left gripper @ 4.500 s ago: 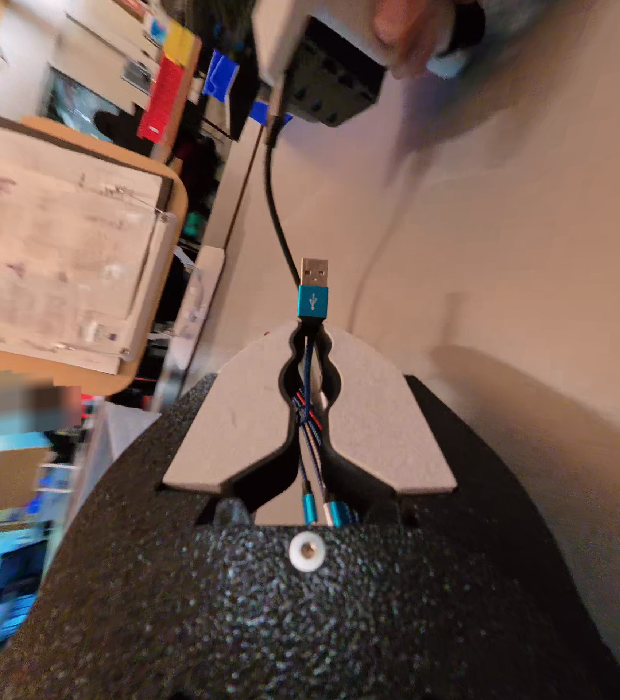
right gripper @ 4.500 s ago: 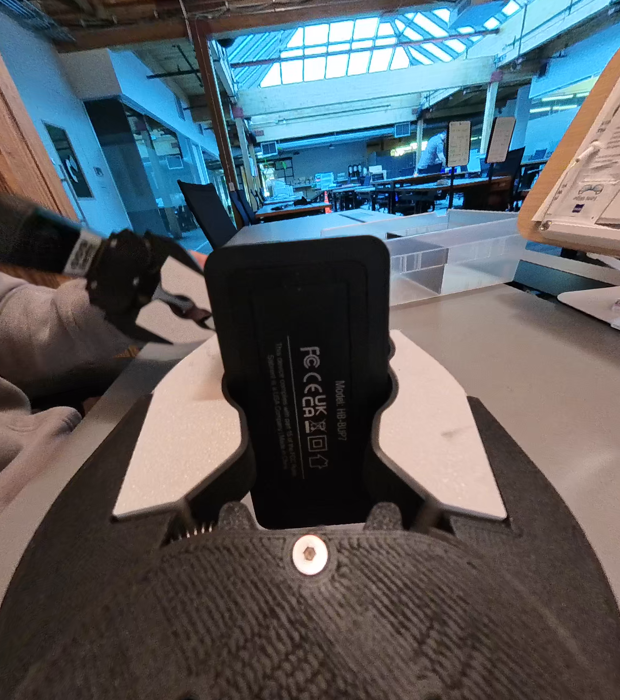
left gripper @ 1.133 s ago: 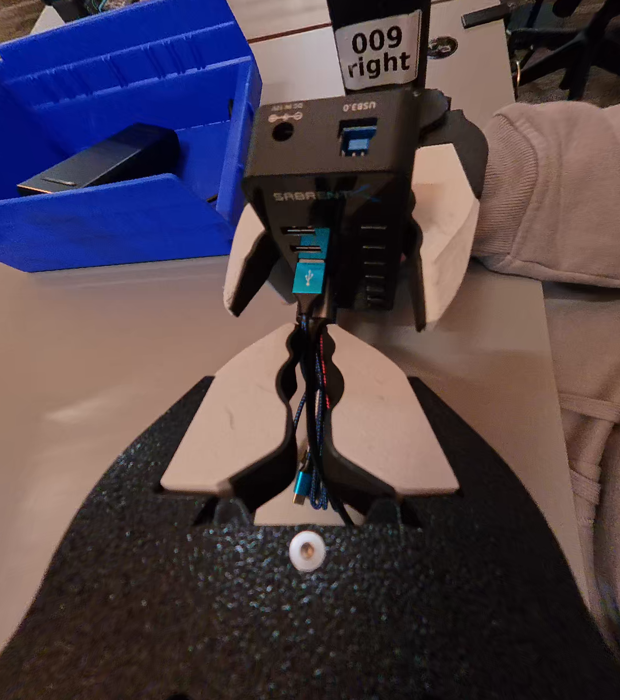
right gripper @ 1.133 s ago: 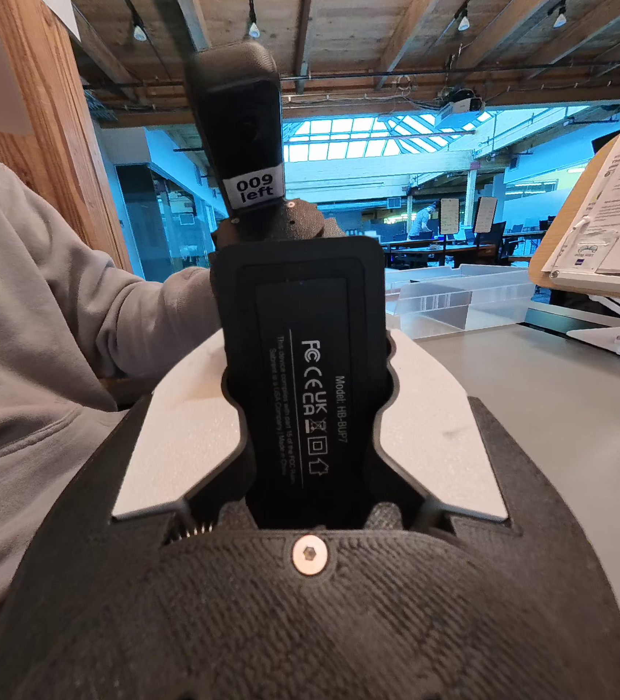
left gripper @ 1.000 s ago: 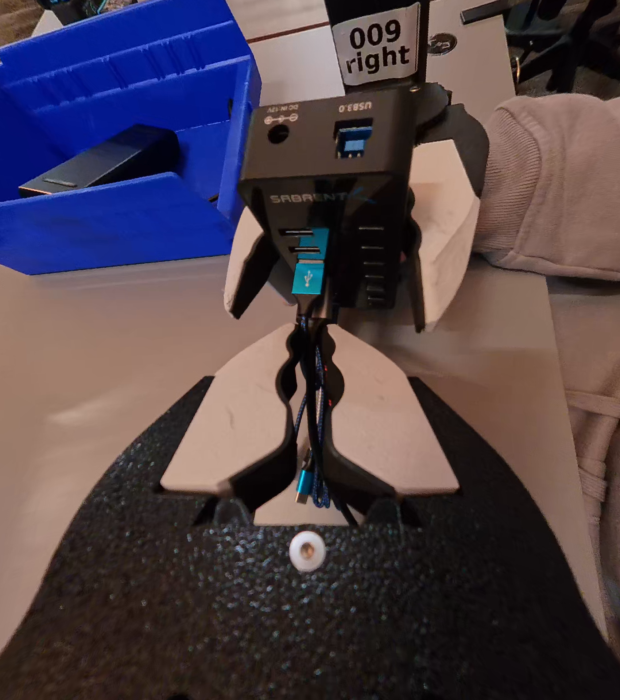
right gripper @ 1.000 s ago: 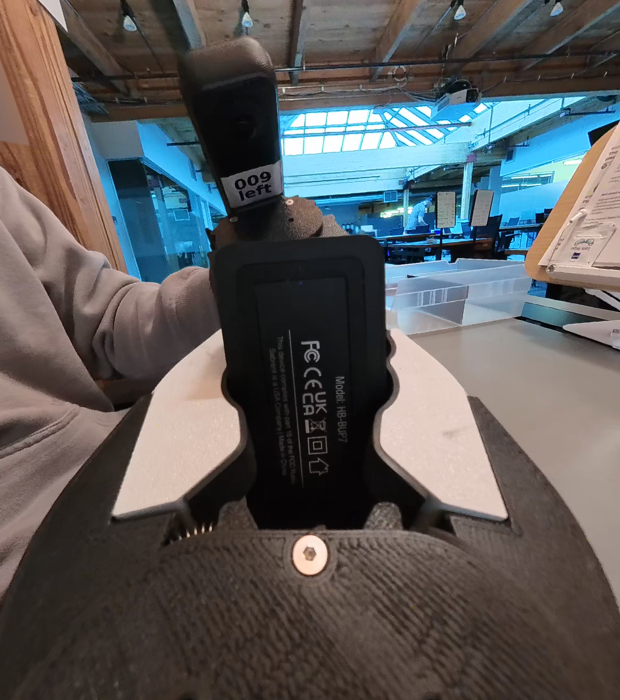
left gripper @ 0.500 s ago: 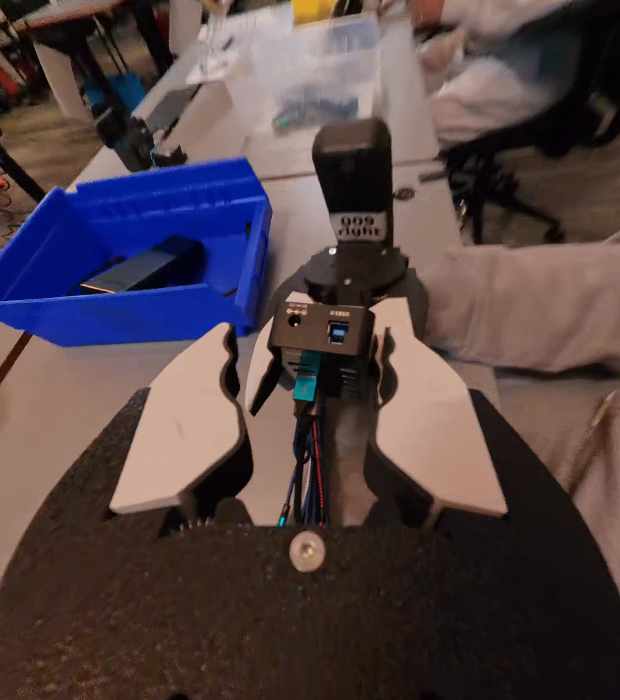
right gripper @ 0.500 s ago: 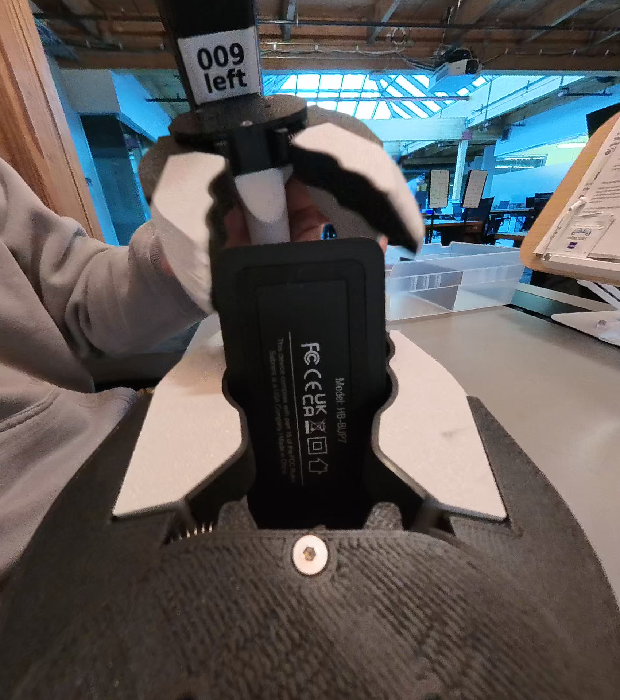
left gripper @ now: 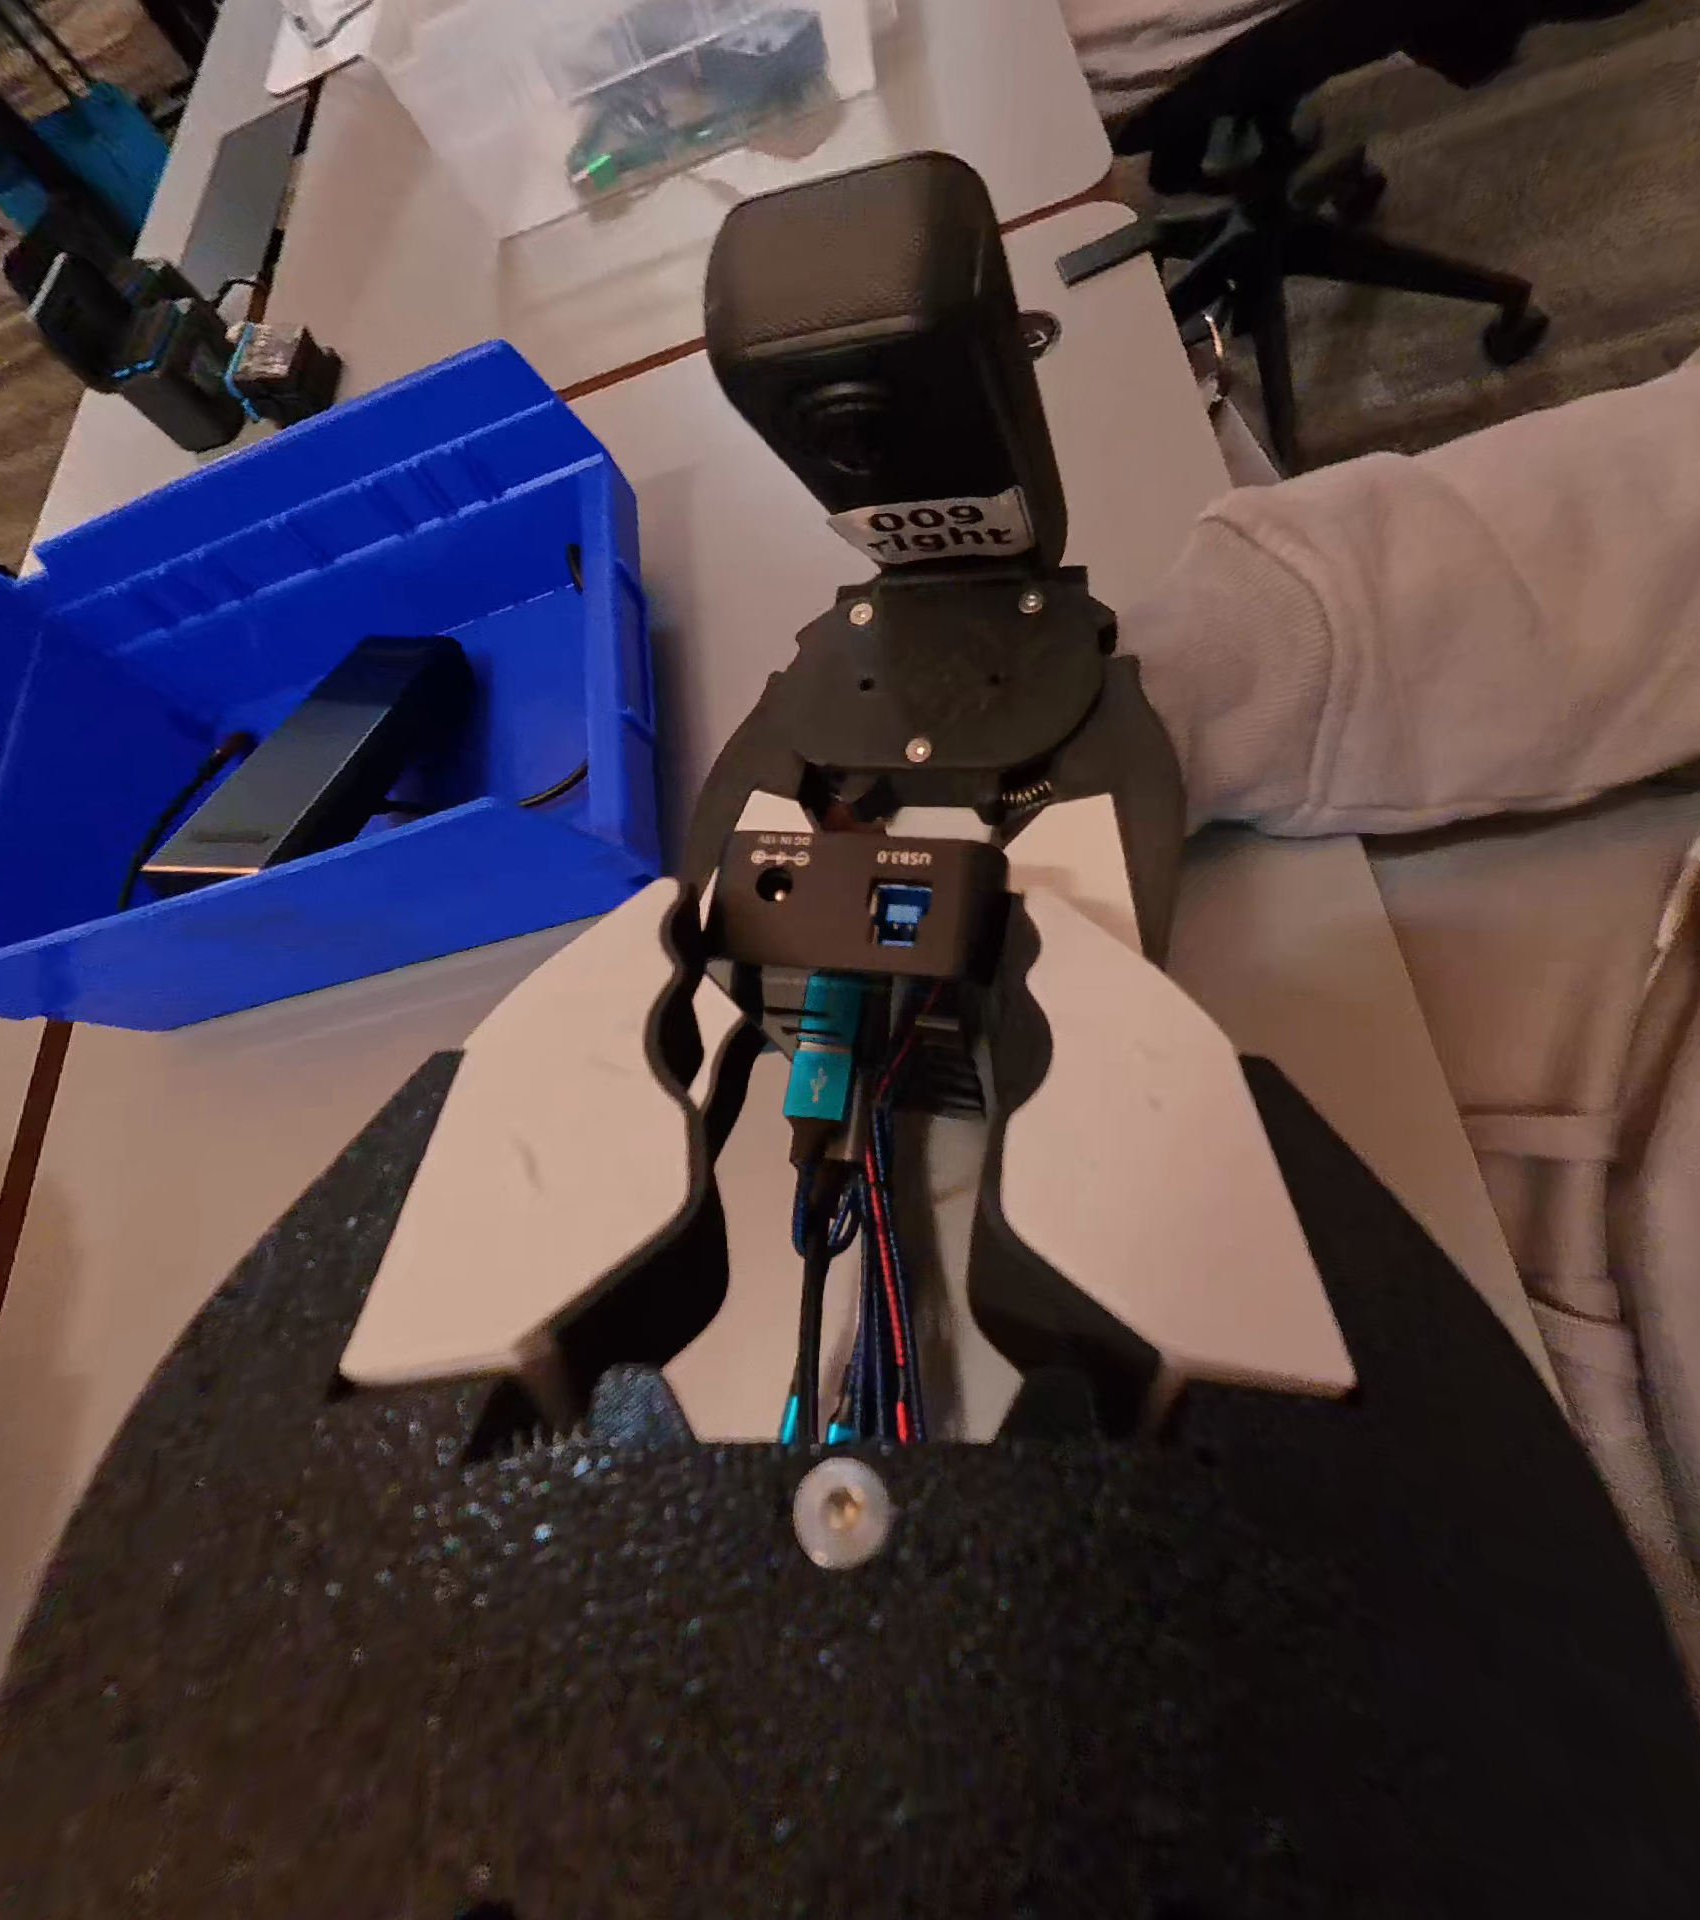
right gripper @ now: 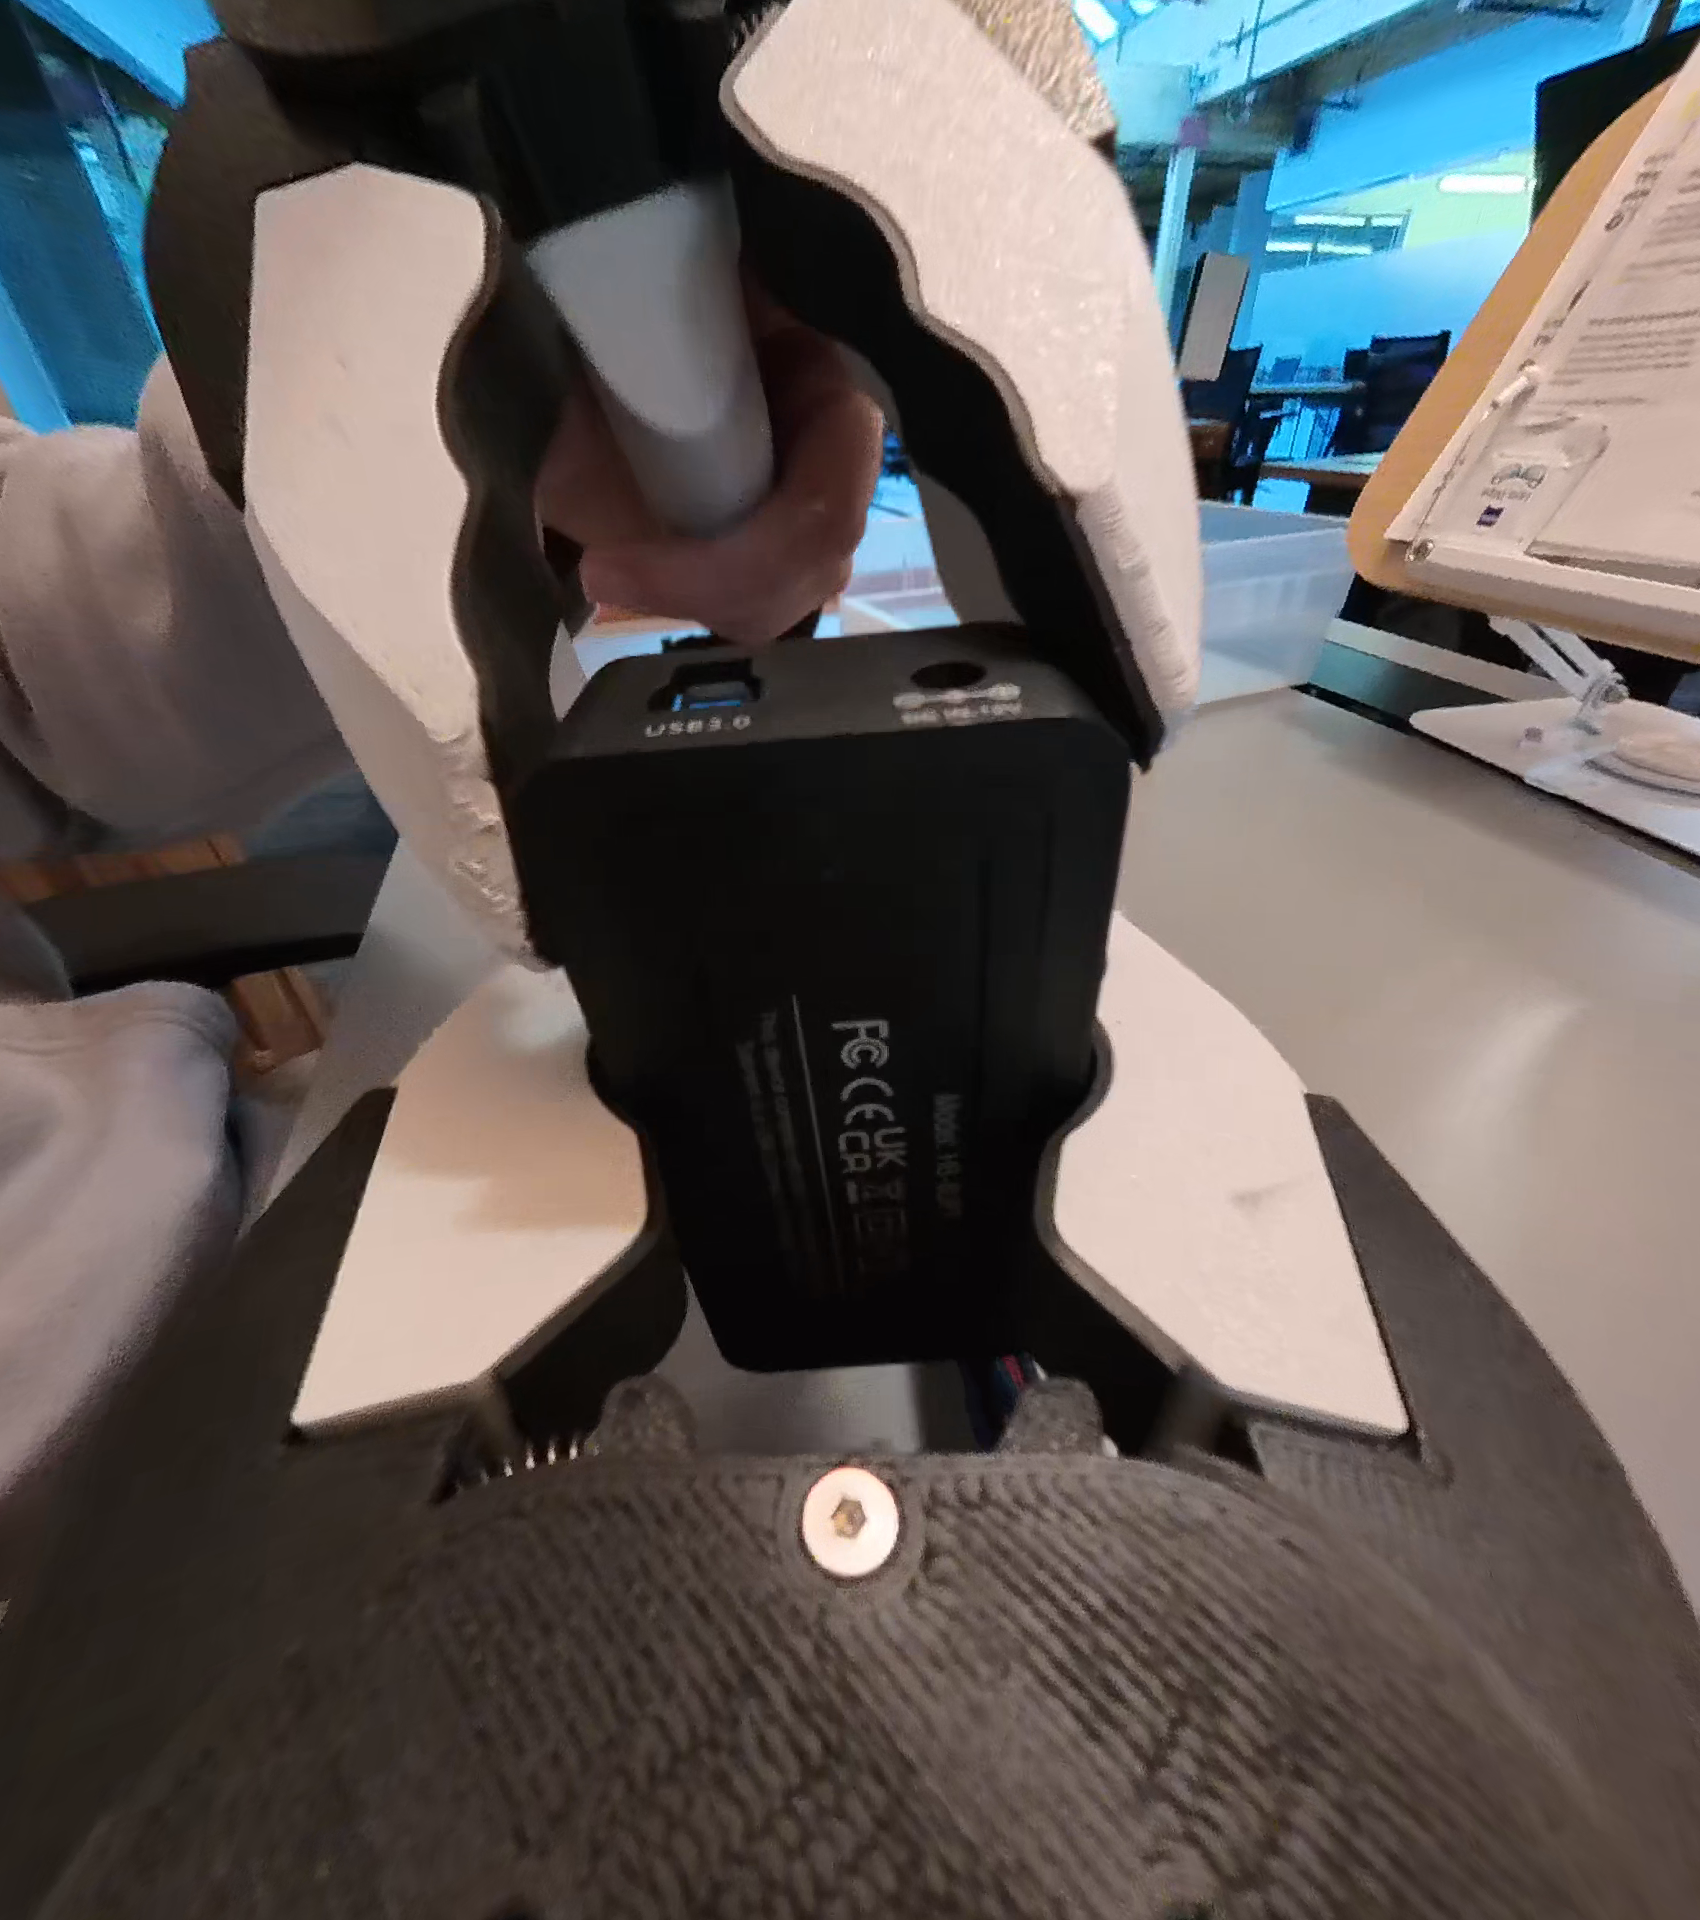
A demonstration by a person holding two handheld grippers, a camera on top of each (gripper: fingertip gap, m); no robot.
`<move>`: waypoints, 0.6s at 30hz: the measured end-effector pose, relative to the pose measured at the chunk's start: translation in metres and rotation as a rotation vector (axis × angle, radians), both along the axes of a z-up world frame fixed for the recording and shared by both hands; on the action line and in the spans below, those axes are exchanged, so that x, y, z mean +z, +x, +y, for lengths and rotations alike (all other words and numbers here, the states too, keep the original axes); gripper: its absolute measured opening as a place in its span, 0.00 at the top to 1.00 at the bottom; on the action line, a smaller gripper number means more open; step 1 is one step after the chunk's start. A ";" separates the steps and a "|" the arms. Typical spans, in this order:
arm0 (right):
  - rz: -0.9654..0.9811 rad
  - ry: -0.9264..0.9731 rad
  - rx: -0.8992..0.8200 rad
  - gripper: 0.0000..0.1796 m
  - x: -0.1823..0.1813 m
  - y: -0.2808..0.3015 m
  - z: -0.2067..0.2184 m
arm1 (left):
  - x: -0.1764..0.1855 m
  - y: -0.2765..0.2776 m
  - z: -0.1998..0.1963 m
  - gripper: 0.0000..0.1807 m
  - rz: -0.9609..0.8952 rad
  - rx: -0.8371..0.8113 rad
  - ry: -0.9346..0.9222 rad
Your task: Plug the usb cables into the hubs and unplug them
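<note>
My right gripper (right gripper: 825, 966) is shut on a black USB hub (right gripper: 825, 987) and holds it tilted above the table. The hub also shows in the left wrist view (left gripper: 856, 904), port end towards the camera. A teal USB plug (left gripper: 820, 1081) sits in one of its side ports. A bundle of braided cables (left gripper: 877, 1299) hangs from there between my left fingers. My left gripper (left gripper: 846, 904) is open, one finger on each side of the hub's end. I cannot tell whether they touch it. Its fingers (right gripper: 358, 468) reach over the hub's far end.
A blue bin (left gripper: 306, 935) with another dark hub (left gripper: 306, 769) in it stands at the left on the pale table (left gripper: 202, 1143). A person's grey sleeve (left gripper: 1448, 623) is at the right. A document stand (right gripper: 1604, 364) and clear bins (right gripper: 1261, 582) stand behind.
My left gripper let go of the cable after the plug went into the hub, opened, and moved forward around the hub's end. The hub has tilted up in my right gripper.
</note>
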State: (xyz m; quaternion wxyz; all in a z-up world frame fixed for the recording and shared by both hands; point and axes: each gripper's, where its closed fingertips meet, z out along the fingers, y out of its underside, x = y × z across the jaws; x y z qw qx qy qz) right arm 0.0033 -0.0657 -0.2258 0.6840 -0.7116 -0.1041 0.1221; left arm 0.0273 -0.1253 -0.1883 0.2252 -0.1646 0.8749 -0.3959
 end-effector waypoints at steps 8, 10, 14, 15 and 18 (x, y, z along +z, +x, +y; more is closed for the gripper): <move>0.044 0.125 -0.096 0.59 0.055 0.030 -0.024 | 0.056 0.006 0.014 0.60 -0.243 0.144 -0.194; 0.044 0.130 -0.093 0.58 0.077 0.037 -0.035 | 0.079 -0.007 0.035 0.59 -0.342 0.194 -0.298; -0.042 0.084 -0.144 0.59 0.126 0.060 -0.047 | 0.085 -0.029 0.093 0.59 -0.394 0.319 -0.426; -0.080 0.060 -0.166 0.59 0.138 0.069 -0.049 | 0.079 -0.032 0.106 0.60 -0.375 0.353 -0.443; -0.158 0.011 -0.293 0.59 0.170 0.116 -0.055 | 0.053 -0.039 0.132 0.60 -0.303 0.422 -0.472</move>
